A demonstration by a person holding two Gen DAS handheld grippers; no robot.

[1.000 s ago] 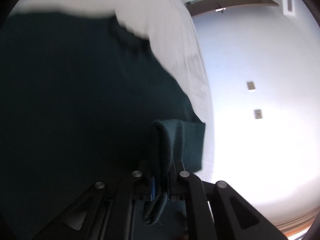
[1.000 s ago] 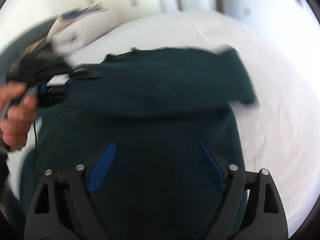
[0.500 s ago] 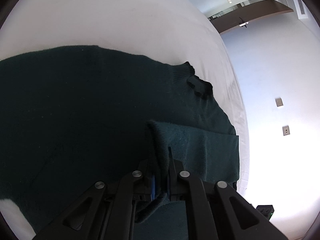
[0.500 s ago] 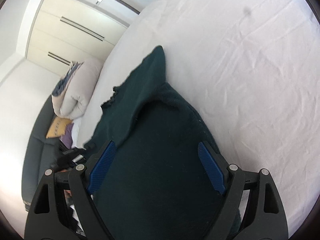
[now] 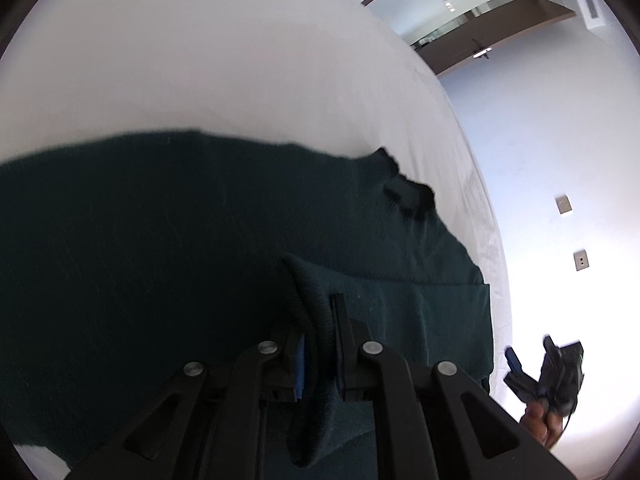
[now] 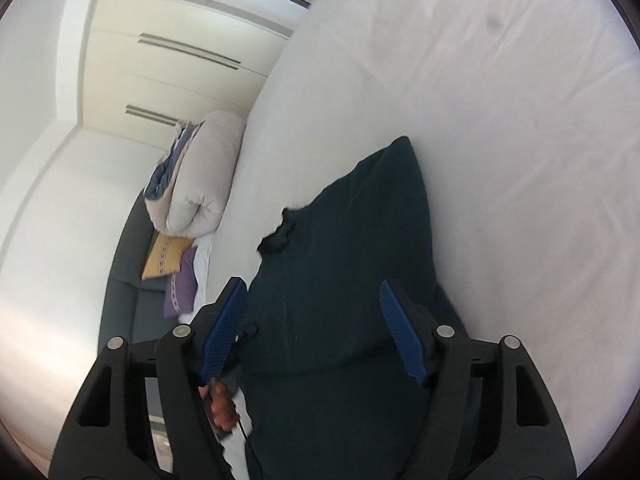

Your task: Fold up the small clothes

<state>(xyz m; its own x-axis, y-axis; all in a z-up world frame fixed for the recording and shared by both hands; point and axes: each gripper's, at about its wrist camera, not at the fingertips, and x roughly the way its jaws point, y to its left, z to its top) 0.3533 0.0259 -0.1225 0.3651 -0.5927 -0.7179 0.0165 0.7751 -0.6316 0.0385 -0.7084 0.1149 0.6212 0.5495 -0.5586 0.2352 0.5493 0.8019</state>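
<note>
Dark green sweater [image 5: 168, 248] lies spread on a white bed [image 5: 200, 60], its folded cuff clenched in the left claw [image 5: 320, 344] at 6 o'clock. Right claw [image 6: 312, 328], nothing gripped, is closing above the knit; no readable writing shows.

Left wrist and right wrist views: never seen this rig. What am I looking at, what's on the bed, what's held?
No robot arm here: a person carries a two-finger tool in each hand, and each tool has a fisheye camera looking along its fingers. A dark green sweater lies spread on a white bed. In the left wrist view the left tool is shut on a folded sweater edge. In the right wrist view the right tool hangs above the sweater, its jaws closing but gripping nothing. A rolled duvet and cushions sit beyond the bed's edge.
</note>
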